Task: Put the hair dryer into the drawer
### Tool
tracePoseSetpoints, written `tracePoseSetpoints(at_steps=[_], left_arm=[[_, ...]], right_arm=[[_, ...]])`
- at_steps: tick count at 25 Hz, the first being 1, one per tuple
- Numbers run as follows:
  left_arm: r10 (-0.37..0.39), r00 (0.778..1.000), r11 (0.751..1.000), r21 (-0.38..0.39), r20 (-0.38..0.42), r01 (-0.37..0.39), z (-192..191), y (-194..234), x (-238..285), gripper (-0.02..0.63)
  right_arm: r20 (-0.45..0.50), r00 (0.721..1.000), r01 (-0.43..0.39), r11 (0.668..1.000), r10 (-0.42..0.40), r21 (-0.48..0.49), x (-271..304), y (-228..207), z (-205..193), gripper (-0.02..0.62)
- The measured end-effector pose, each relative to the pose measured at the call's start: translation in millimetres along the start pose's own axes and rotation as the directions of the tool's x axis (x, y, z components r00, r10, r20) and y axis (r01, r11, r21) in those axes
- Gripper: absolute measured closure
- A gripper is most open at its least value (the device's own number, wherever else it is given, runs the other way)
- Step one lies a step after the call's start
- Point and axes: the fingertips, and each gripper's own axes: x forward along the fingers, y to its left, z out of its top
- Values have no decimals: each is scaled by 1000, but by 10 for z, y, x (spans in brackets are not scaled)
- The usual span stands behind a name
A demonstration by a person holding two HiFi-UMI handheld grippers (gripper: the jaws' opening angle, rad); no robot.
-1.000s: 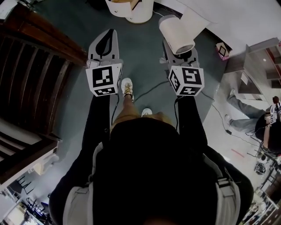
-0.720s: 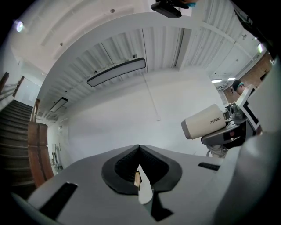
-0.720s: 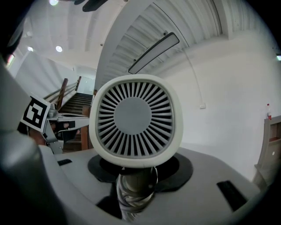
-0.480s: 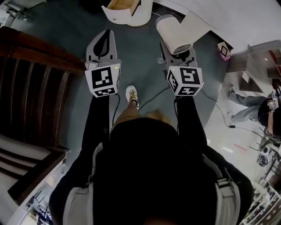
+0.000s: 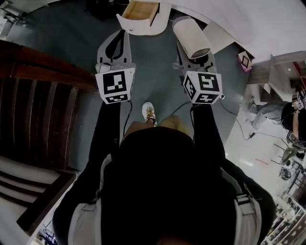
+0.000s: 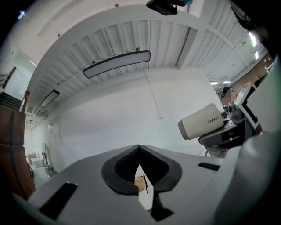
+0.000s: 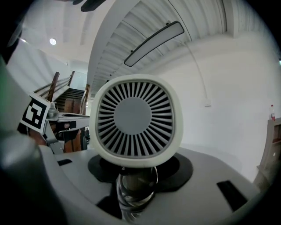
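Now, hair dryer (image 7: pixel 134 118) clamped, handle in right tool (image 7: pixel 136 182)

left hand-held gripper (image 6: pixel 139 148) closed; right hand-held gripper (image 7: pixel 137 175) clamped

Grey two-jaw tongs: 2, i.e. left tongs (image 5: pixel 117 38) + right tongs (image 5: pixel 197 60). Black-and-white marker cubes: 2, 1 per tongs, i.e. left cube (image 5: pixel 114 85), right cube (image 5: pixel 204 87). Cream boxy plastic hair dryer (image 5: pixel 191 37): 1. Open light-wood drawer (image 5: pixel 141 10) w/ white front: 1. White sneaker (image 5: pixel 149 112): 1 in head view. Long ceiling lamps in left gripper view: 2, i.e. near lamp bar (image 6: pixel 116 63), far lamp bar (image 6: pixel 50 97). Other person (image 5: pixel 267 112), grey trousers: 1. Small pink-edged marker box (image 5: pixel 245 60): 1.
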Motion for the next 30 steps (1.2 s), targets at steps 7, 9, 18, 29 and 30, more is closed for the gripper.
tracePoseSetpoints(at_steps=[7,9,18,29,30], left_arm=[[-8,1000,1000,-7,5,8,-10,192,166,591],[-19,1000,1000,-14,3,19,-23,215,187,591],[-21,1000,1000,4,20,21,25,387,360,591],[13,1000,1000,24,8,-13,-130,714,1280,591],[19,1000,1000,25,2,-19,-164,743,1431,591]], right_arm=[[4,1000,-7,1000,7,1,257,50,61,387],[2,1000,-16,1000,16,-2,304,81,69,387],[9,999,-54,998,54,-25,647,106,144,388],[2,986,-166,985,166,-36,1912,-37,226,388],[0,983,-184,982,184,-41,2074,-69,232,388]])
